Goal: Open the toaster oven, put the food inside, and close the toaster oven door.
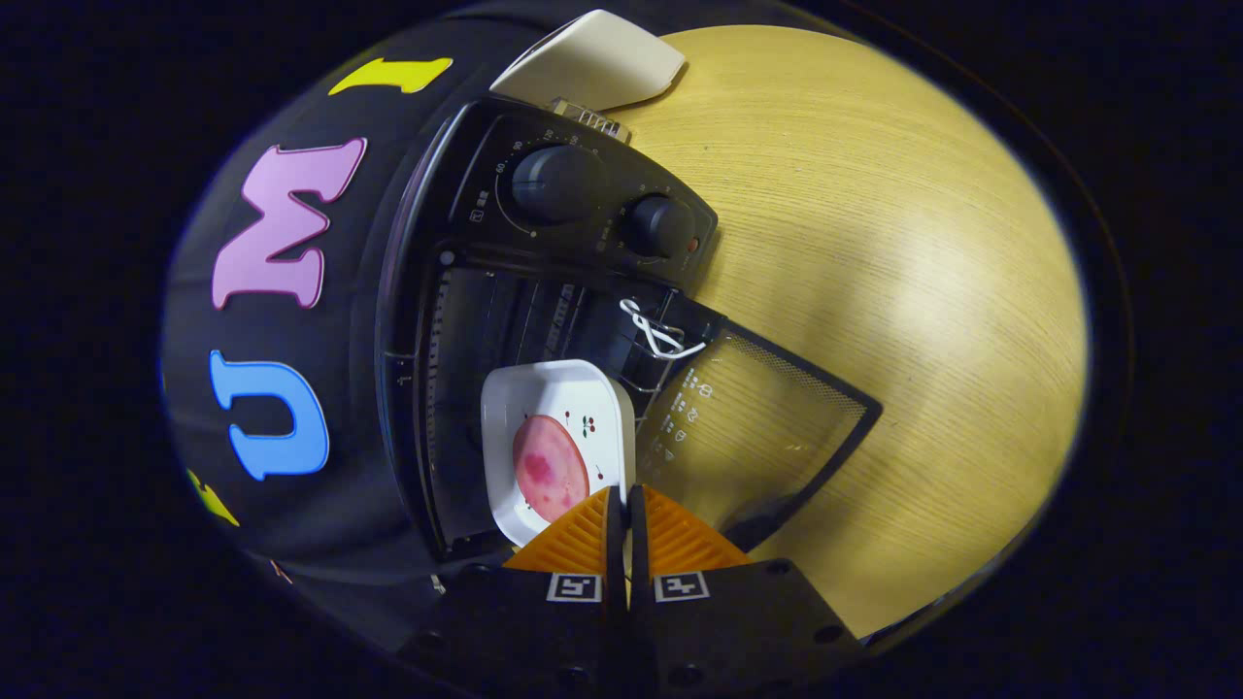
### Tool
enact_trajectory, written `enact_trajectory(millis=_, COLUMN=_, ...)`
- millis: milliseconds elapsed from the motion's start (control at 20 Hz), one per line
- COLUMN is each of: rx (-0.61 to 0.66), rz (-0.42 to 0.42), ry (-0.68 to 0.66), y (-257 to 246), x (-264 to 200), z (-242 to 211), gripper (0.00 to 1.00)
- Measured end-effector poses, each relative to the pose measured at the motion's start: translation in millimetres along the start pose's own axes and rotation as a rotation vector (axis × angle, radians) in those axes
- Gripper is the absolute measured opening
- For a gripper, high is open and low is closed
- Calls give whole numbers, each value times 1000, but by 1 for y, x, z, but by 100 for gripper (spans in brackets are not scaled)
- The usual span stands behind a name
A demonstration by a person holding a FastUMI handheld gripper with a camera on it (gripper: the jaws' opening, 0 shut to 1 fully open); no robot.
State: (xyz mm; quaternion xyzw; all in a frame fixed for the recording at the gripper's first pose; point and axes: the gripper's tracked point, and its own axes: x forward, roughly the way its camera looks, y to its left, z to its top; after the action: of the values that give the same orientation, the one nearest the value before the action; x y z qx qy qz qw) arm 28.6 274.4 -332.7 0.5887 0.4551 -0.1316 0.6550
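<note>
The bench, pale wood, carries a black oven standing near its far edge against the booth wall, with a white slab-like object just beyond the oven at that same edge; what it is cannot be told. The oven's door is swung fully open and lies out over the bench, its glass showing the wood grain through it, and a white cord is tied at the door's hinge side. Two knobs sit on the control panel beside the cavity. Inside the cavity mouth a white square plate is partly in, and it holds one round pink slice of food, lying flat. The gripper has its orange fingers drawn together on the plate's near rim, pinching it, with almost no gap between them. By the look of it the loading step is in hand: the door is open, the plate is at the threshold. The next move likely calls for pushing the plate deeper until it rests level, letting go, backing out clear of the rim, then lifting the door closed.
</note>
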Motion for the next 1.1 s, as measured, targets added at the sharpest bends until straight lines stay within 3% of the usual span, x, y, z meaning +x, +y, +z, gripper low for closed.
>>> enact_trajectory(millis=350, rx=104, rz=-21, ry=-92, y=24, x=41, z=-5, gripper=5)
enact_trajectory(millis=750, rx=221, rz=36, ry=-158, y=46, x=64, z=1, gripper=6)
enact_trajectory(millis=950, rx=239, rz=81, ry=-128, y=52, x=63, z=-3, gripper=15)
enact_trajectory(millis=1100, rx=197, rz=95, ry=-102, y=48, x=53, z=-9, gripper=37)
